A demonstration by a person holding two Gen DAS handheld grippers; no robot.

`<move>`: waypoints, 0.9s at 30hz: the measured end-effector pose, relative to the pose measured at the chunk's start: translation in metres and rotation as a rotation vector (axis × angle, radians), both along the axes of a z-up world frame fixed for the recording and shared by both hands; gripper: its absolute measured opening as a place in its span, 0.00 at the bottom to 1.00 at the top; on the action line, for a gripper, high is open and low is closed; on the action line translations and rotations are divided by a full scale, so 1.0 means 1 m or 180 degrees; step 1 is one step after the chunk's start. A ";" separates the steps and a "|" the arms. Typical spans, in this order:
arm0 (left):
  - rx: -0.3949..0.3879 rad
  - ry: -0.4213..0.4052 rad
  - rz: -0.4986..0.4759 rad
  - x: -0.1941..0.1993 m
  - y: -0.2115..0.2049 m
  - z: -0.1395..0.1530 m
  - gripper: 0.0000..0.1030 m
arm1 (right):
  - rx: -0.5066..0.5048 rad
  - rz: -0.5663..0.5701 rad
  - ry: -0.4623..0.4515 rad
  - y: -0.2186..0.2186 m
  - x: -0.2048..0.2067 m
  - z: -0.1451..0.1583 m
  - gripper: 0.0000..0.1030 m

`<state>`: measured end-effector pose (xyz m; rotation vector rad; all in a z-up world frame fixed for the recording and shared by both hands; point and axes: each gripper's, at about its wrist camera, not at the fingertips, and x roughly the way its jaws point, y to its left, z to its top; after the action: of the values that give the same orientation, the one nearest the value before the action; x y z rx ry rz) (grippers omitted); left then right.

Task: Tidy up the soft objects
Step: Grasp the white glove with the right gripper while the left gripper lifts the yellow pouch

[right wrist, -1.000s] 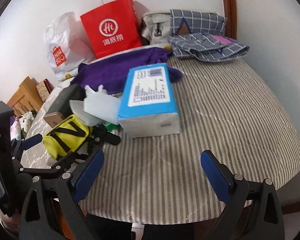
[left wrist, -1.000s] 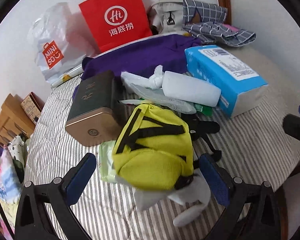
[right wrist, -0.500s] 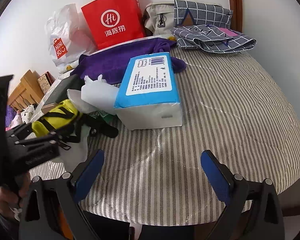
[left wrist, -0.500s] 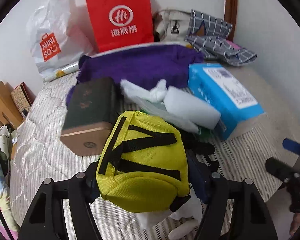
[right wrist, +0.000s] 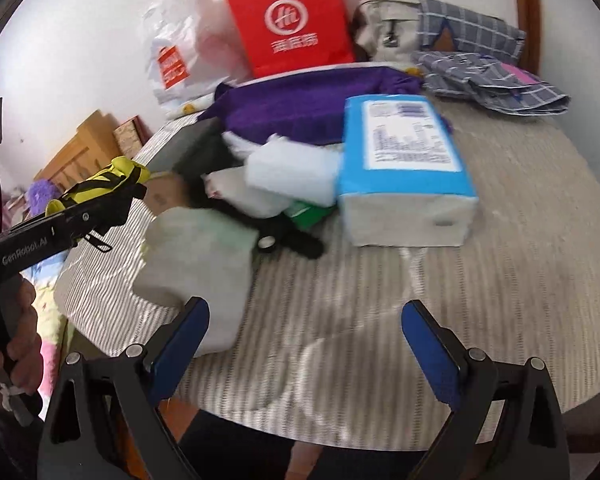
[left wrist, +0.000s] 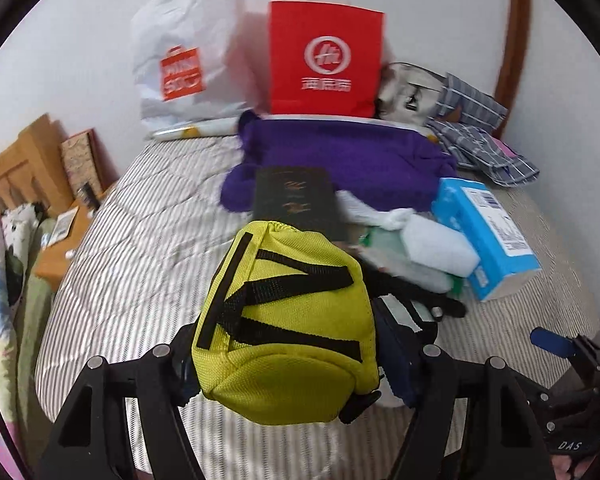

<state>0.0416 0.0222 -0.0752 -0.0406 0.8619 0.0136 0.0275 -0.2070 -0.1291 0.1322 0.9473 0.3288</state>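
Note:
My left gripper (left wrist: 288,364) is shut on a yellow pouch with black straps (left wrist: 284,308) and holds it above the striped bed (left wrist: 148,240). The right wrist view shows the same pouch (right wrist: 108,178) lifted at the left in the left gripper (right wrist: 100,208). My right gripper (right wrist: 304,344) is open and empty over the bed's near edge. A white-green pack (right wrist: 200,264) lies just ahead of its left finger (right wrist: 180,340). A purple cloth (left wrist: 340,160), a blue tissue pack (right wrist: 404,168) and white plastic bags (right wrist: 284,168) lie behind.
A dark box (left wrist: 296,200) lies by the purple cloth. A red paper bag (left wrist: 324,60), a white shopping bag (left wrist: 180,64), a beige bag (right wrist: 384,28) and checked clothes (right wrist: 488,72) stand along the wall. A black strap (right wrist: 292,240) lies mid-bed. Wooden furniture (left wrist: 24,168) stands left.
My left gripper closed on the yellow pouch and lifted it off the bed toward the left, uncovering the white-green pack. My right gripper moved a little forward and left, staying open.

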 end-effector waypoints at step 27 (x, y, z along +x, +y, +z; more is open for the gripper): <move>-0.0372 0.0187 0.0171 -0.006 0.067 -0.043 0.68 | -0.0018 0.0611 -0.0119 0.069 0.012 -0.010 0.14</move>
<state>0.0360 0.0891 -0.1180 -0.1737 0.9194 0.0148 0.0397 -0.1381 -0.1387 0.0297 0.9259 0.5039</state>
